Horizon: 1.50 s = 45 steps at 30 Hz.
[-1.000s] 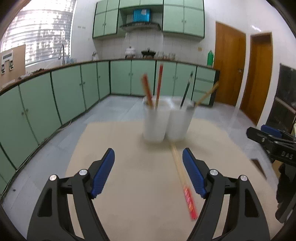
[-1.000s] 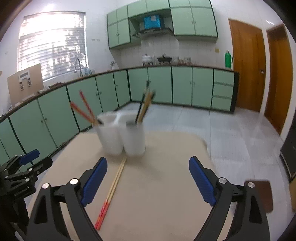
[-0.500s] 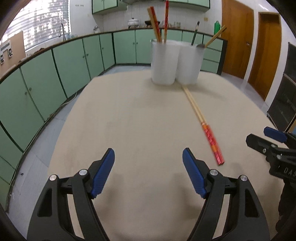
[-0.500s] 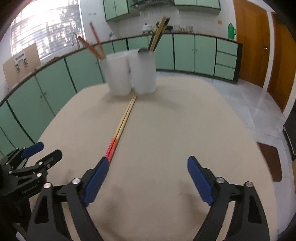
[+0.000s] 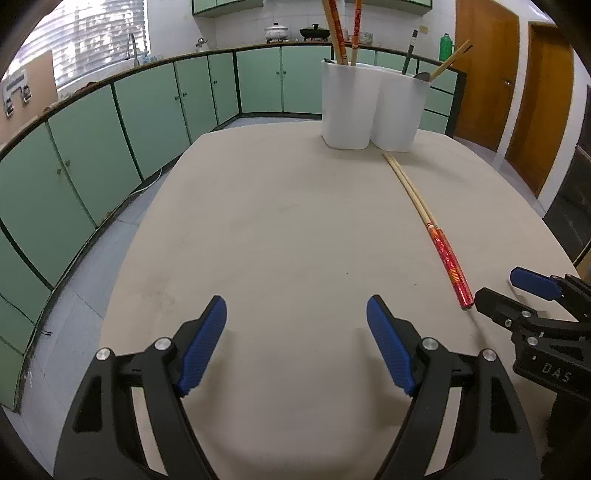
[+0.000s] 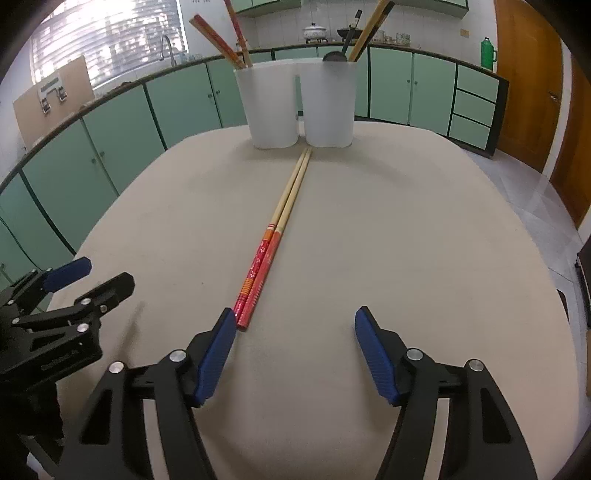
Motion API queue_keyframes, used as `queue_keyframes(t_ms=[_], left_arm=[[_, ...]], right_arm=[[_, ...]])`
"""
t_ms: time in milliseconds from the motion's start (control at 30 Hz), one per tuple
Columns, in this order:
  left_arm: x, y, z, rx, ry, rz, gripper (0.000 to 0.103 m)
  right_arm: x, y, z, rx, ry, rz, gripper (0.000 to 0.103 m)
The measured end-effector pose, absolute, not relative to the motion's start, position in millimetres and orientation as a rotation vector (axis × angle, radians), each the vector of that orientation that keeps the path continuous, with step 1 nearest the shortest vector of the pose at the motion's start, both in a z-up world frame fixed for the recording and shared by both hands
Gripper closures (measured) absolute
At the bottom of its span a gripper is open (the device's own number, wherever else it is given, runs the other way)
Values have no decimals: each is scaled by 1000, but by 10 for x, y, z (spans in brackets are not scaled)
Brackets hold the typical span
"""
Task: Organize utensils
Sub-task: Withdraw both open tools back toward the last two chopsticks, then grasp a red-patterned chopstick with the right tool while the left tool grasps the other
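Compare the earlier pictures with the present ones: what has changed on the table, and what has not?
Both grippers have come down toward the table. The right gripper has just been closing its fingers with nothing between them, near the red end of the chopsticks. The left gripper is open. Chopsticks and white holder stayed put.

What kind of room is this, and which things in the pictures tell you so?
Most likely a home kitchen. Green cabinets run under a long counter, pots stand on it, and a faucet rises by the window. On the table, chopsticks lie before a white utensil holder.
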<state>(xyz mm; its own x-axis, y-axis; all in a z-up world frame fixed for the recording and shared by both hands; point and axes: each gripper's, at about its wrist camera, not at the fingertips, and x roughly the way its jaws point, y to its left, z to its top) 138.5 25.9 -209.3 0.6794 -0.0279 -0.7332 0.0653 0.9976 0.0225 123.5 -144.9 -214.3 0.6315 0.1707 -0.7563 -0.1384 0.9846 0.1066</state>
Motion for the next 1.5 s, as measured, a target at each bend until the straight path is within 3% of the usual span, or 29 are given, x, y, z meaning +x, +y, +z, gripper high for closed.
queue_keyframes(t_ms=[533, 667, 967, 1133, 1200, 1500], left_arm=[[1417, 250, -2126, 43, 832, -54, 24], [1426, 252, -2133, 44, 834, -52, 24], [1425, 261, -2137, 46, 836, -50, 24], [1423, 237, -2137, 49, 837, -50, 24], [1422, 227, -2131, 46, 837, -53, 24], [1421, -24, -2100, 42, 839, -108, 24]], right_arm=[[1263, -1586, -2132, 29, 878, 104, 38], [1211, -1597, -2113, 64, 864, 154, 44], [1240, -1538, -2145, 74, 872, 160, 67], [1257, -1505, -2146, 58, 876, 166, 84], [1261, -1491, -2147, 53, 880, 175, 97], [1153, -1686, -2097, 63, 846, 142, 97]])
